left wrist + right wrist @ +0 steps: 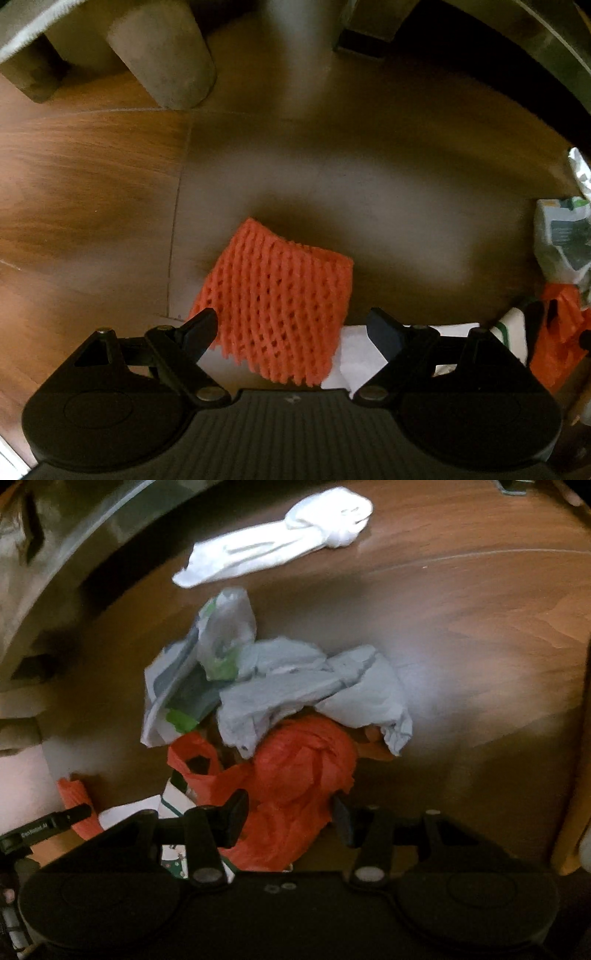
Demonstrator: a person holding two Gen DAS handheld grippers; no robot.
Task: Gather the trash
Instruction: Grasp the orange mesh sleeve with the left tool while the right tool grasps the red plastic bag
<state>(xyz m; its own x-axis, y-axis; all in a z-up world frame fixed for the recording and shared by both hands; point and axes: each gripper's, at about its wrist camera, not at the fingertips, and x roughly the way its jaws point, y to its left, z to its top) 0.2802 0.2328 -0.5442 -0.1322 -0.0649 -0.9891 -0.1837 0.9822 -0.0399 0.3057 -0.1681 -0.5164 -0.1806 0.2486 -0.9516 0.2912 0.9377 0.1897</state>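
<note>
Left gripper stands wide apart over the wood floor, nothing clamped; orange foam net lies between its fingers. Right gripper, likewise parted, straddles an orange plastic bag beside crumpled white bags.

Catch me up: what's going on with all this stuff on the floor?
A person is collecting trash off a wooden floor with two handheld grippers. The left gripper is open over an orange foam net, not gripping it. The right gripper is open around a crumpled orange plastic bag, with a crumpled white bag just beyond. A white sock lies farther off. Nothing is picked up yet.
</note>
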